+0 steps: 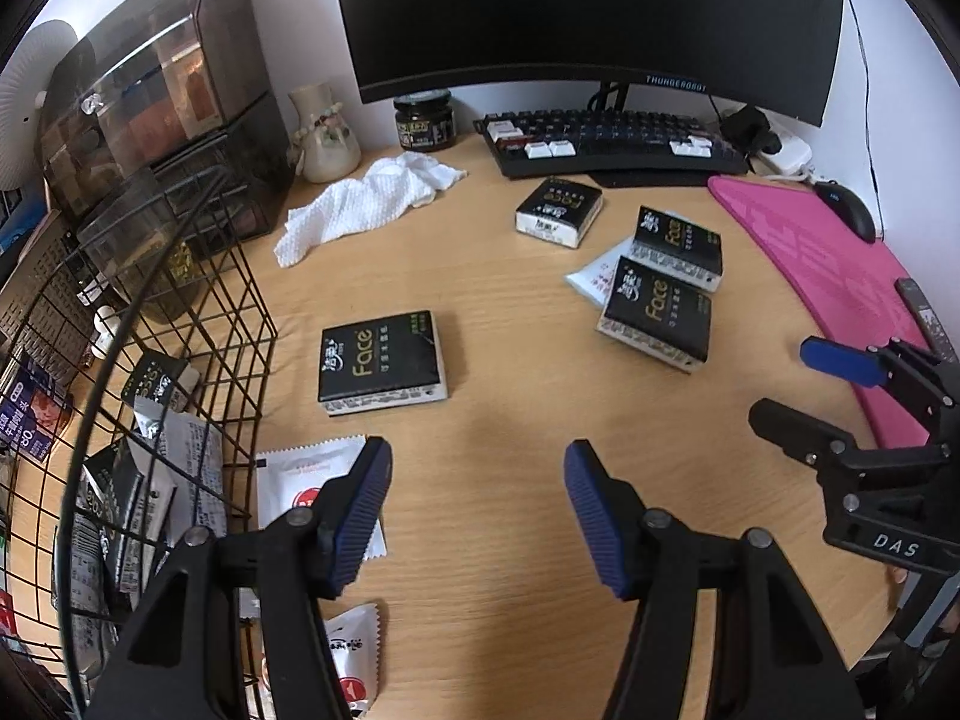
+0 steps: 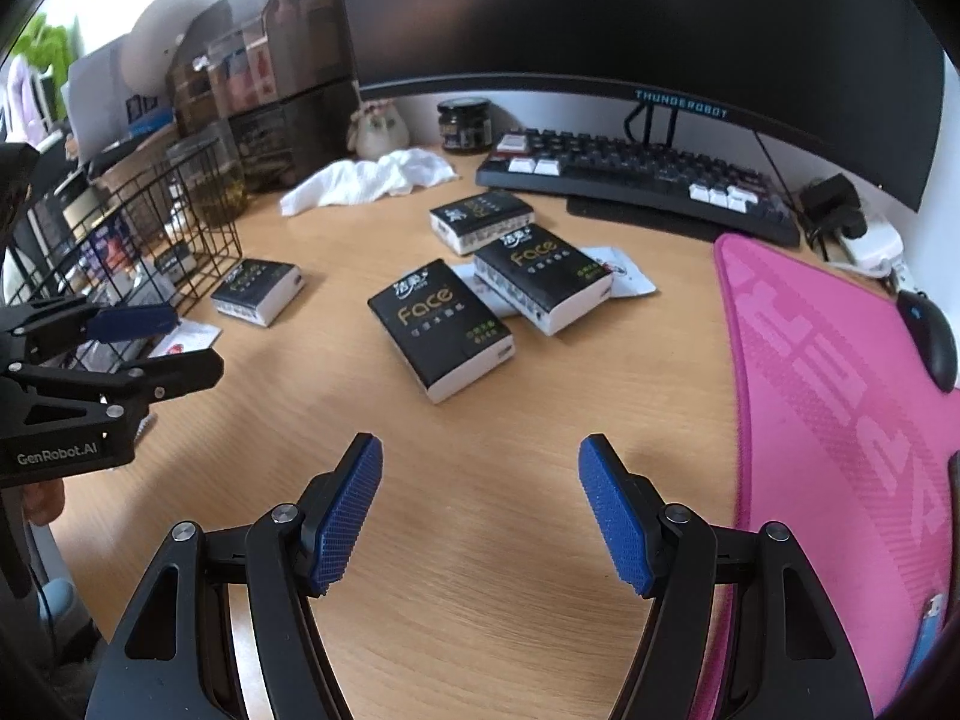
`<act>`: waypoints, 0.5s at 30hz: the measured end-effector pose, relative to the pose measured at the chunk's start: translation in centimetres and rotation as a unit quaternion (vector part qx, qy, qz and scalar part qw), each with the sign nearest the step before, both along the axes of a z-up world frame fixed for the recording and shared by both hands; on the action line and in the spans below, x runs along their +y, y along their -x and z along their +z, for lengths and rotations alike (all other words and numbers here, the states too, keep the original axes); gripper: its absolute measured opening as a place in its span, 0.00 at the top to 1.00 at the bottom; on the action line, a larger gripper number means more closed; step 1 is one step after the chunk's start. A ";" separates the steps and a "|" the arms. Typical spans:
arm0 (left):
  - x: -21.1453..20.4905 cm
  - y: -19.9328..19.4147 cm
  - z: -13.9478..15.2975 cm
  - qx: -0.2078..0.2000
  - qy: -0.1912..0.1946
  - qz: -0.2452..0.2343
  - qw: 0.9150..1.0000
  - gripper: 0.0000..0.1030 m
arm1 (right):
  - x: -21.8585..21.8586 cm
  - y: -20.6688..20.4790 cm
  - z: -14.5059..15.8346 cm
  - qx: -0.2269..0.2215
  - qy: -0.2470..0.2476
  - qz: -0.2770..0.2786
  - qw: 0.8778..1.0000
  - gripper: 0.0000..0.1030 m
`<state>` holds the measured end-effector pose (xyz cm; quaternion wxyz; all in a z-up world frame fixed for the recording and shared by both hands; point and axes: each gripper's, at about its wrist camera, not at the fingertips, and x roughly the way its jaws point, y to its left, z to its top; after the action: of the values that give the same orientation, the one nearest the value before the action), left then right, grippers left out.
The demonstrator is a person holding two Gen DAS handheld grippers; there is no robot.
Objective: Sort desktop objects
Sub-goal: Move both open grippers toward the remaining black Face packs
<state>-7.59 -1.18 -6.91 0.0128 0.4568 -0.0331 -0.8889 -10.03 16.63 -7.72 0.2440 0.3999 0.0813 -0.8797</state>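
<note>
A light wooden desk (image 1: pixel 510 276) stood against a plain white wall (image 1: pixel 288 12); a curved black monitor (image 1: pixel 588 12) filled the back edge, with a dark keyboard (image 1: pixel 618 141) beneath it; a pink desk mat (image 2: pixel 840 408) covered the right side; smoked storage drawers (image 1: pixel 162 96) were stacked at the back left corner; daylight fell softly from the left, where green foliage (image 2: pixel 45 45) showed at a window.

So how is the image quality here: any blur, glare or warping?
Left wrist view: sharp, heavy fisheye bending the monitor and wire basket; glare on the plastic drawers. Right wrist view: same warping, pink mat slightly soft at the right edge.
</note>
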 end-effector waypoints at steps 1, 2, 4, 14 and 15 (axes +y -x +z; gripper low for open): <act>-0.3 0.1 0.1 0.004 0.002 0.004 1.000 0.37 | 0.0 0.0 -0.1 -0.001 0.000 0.001 1.000 0.34; -0.6 0.2 0.1 0.008 0.001 0.009 1.000 0.37 | -0.1 0.0 -0.2 -0.002 0.000 0.001 1.000 0.34; -1.7 0.6 0.3 0.011 -0.008 0.019 1.000 0.37 | -0.1 0.1 -0.3 -0.006 0.002 0.002 1.000 0.34; -3.1 3.9 -1.2 -0.006 -0.006 0.042 0.999 0.36 | -1.5 0.9 0.3 -0.001 -0.006 0.029 1.000 0.34; -3.2 4.3 -1.3 -0.005 -0.002 0.045 0.999 0.36 | -1.5 1.1 0.5 0.001 -0.006 0.031 0.999 0.34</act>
<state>-11.88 -4.40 -8.19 0.0514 0.4625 -0.0104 -0.8851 -11.12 15.10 -7.26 0.2690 0.3978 0.0990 -0.8715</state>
